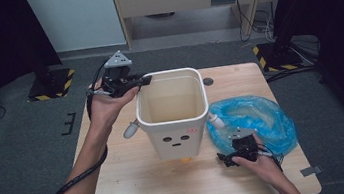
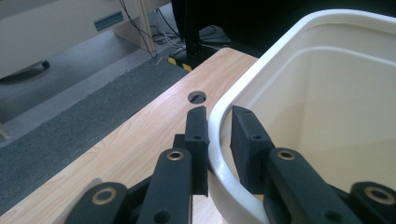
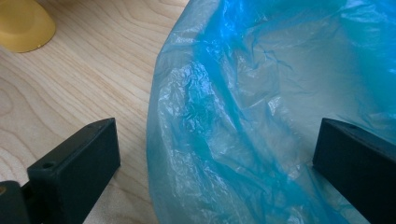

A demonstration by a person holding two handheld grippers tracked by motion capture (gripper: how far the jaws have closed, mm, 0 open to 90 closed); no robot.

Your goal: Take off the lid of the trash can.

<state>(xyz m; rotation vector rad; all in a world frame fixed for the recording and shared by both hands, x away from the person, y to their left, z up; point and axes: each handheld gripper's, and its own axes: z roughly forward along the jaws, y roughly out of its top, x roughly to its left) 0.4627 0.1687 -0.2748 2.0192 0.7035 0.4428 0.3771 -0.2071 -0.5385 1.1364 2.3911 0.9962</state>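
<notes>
A cream plastic bin (image 1: pixel 176 144) with a small face on its front stands at the middle of the wooden table (image 1: pixel 121 184). My left gripper (image 1: pixel 143 81) is shut on the bin's rim at its far left corner. In the left gripper view the jaws (image 2: pixel 219 135) pinch the rim (image 2: pixel 280 46), one pad outside and one inside. A crumpled blue plastic bag (image 1: pixel 253 116) lies to the right of the bin. My right gripper (image 1: pixel 234 144) rests at the bag's near edge. It stands open (image 3: pixel 215 144), and the bag (image 3: pixel 261 93) spreads between and beyond its jaws without touching the pads.
The bin has white side arms (image 1: pixel 131 129) and a yellow foot (image 3: pixel 23 23) at its base. A round cable hole (image 2: pixel 197 97) sits in the table behind the bin. Stands with striped bases (image 1: pixel 52 85) rest on the grey floor beyond the table.
</notes>
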